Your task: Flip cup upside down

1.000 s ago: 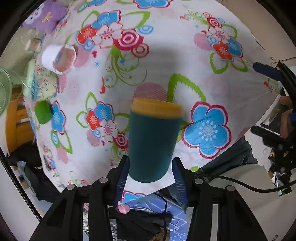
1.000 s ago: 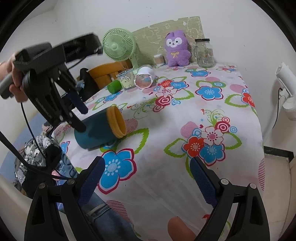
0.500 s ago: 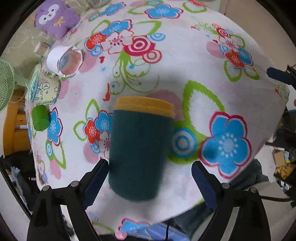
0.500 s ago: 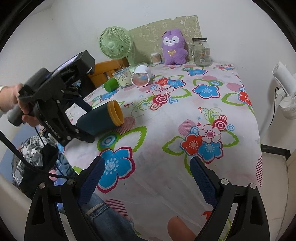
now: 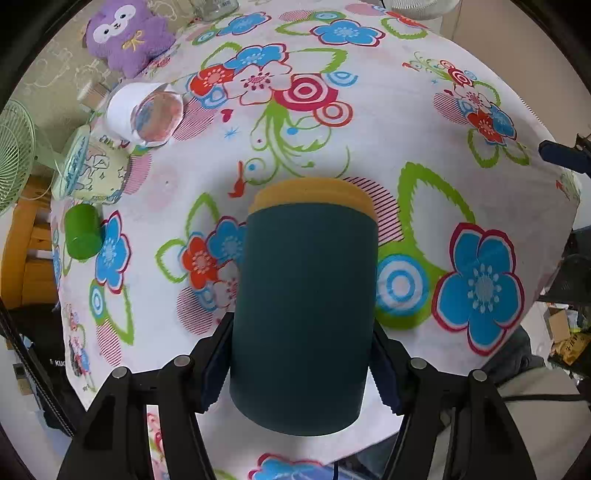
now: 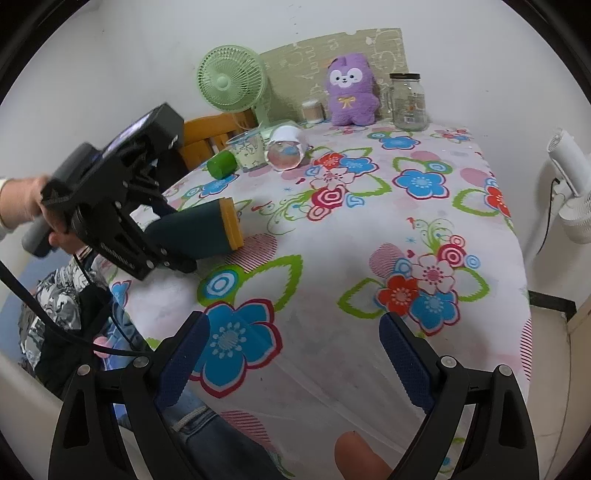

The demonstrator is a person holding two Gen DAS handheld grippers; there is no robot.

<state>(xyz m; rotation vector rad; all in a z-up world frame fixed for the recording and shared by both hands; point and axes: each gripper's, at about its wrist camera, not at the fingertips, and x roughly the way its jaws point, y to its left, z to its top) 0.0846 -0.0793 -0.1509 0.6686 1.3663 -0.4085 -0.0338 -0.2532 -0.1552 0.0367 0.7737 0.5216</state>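
The table (image 6: 369, 236) fills both views, covered by a floral cloth. At its far edge, around 12 o'clock in the right wrist view, stand a green fan (image 6: 231, 79), a purple plush (image 6: 351, 94) and a glass jar (image 6: 407, 101). In the left wrist view the plush (image 5: 127, 31) sits at 11 o'clock.

The cup (image 5: 304, 306), dark teal with a yellow rim, lies on its side near the table's near-left corner, rim pointing toward the centre. From the right wrist view the cup (image 6: 199, 232) is at 9 o'clock, and its rim looks to touch the cloth, though the angle leaves that unsure.

The left gripper (image 5: 301, 365) pinches the cup's body, one blue pad pressed to each side. The right gripper (image 6: 293, 365) hangs over the near table edge with its fingers spread wide around nothing.

At 10 o'clock in the left wrist view lie a tipped white cup (image 5: 144, 110), a patterned tumbler (image 5: 92, 166) and a small green cup (image 5: 82, 230), close together
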